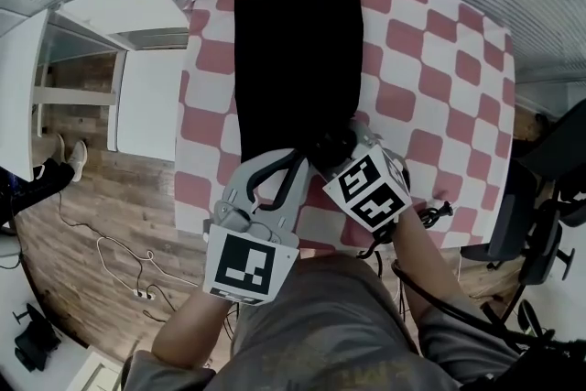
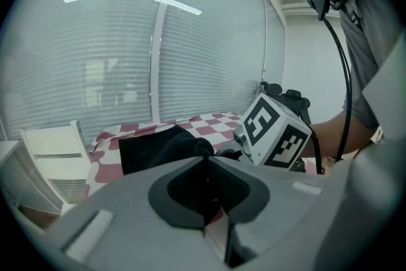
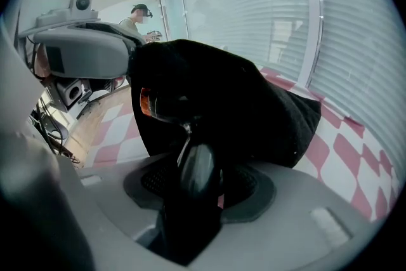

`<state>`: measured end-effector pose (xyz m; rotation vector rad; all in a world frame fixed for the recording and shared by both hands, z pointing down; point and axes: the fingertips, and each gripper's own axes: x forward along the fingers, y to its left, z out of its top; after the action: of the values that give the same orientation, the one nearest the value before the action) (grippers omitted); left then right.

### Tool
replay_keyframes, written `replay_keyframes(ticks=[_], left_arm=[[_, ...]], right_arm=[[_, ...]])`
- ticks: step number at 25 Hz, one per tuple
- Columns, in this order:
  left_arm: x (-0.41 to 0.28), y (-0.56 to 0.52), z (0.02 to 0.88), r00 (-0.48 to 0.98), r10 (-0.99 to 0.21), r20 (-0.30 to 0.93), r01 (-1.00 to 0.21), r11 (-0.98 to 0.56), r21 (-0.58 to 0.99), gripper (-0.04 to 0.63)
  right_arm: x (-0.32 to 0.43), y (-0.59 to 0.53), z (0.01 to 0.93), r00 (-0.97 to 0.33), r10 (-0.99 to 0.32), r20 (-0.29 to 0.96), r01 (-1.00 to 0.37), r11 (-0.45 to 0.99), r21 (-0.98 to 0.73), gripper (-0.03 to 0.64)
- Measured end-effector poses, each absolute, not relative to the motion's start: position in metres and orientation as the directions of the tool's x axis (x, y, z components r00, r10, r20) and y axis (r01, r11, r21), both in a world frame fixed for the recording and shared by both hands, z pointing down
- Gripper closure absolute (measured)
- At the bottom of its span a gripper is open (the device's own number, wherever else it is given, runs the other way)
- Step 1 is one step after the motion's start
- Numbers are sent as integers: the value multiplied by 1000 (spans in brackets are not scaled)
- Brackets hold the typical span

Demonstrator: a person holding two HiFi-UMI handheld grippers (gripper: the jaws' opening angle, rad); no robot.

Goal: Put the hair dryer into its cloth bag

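On the red and white checked surface [image 1: 439,78] a black cloth bag [image 1: 295,59] lies flat, with its open end near the person. From the head view you see both tools at that open end, the left gripper [image 1: 297,158] at the bag's edge and the right gripper [image 1: 346,151] just beside it. That view is too dark to show what each one holds. It does show a white shelf [image 1: 137,96] and a wood floor [image 1: 101,206] to the left of the surface. The left gripper view looks along its own fingers [image 2: 190,190]. They are pressed together, and a bit of the bag's edge is lifted up to them. This view also shows the right gripper's marked cube [image 2: 273,133] close by, and blinds [image 2: 95,41] behind. The right gripper view shows what the others do not: its fingers are clamped on the shiny black handle of the hair dryer [image 3: 198,168]. The dryer's big end, with a small orange shine, sits under the black cloth at the bag's mouth. The handle is outside the bag.
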<state>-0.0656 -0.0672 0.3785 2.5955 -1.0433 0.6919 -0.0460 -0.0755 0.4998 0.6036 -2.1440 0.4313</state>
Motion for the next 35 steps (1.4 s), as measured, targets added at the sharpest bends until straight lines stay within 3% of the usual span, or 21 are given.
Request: replay_keyframes(ticks=[8, 22, 31, 35], left_arm=[[-69, -72, 366, 612, -617, 494, -719, -695, 22, 574], [-52, -56, 353, 668, -575, 472, -681, -728, 78, 574], [-54, -60, 362, 667, -571, 480, -676, -734, 67, 572], [-64, -58, 358, 649, -598, 471, -681, -732, 9, 439]], right_arm=[[-42, -79, 490, -494, -297, 817, -630, 770, -102, 397], [-31, -99, 489, -412, -368, 834, -721, 691, -52, 397], [-33, -104, 495, -450, -359, 818, -726, 680, -101, 397], [-32, -105, 494, -454, -359, 815, -728, 678, -107, 397]])
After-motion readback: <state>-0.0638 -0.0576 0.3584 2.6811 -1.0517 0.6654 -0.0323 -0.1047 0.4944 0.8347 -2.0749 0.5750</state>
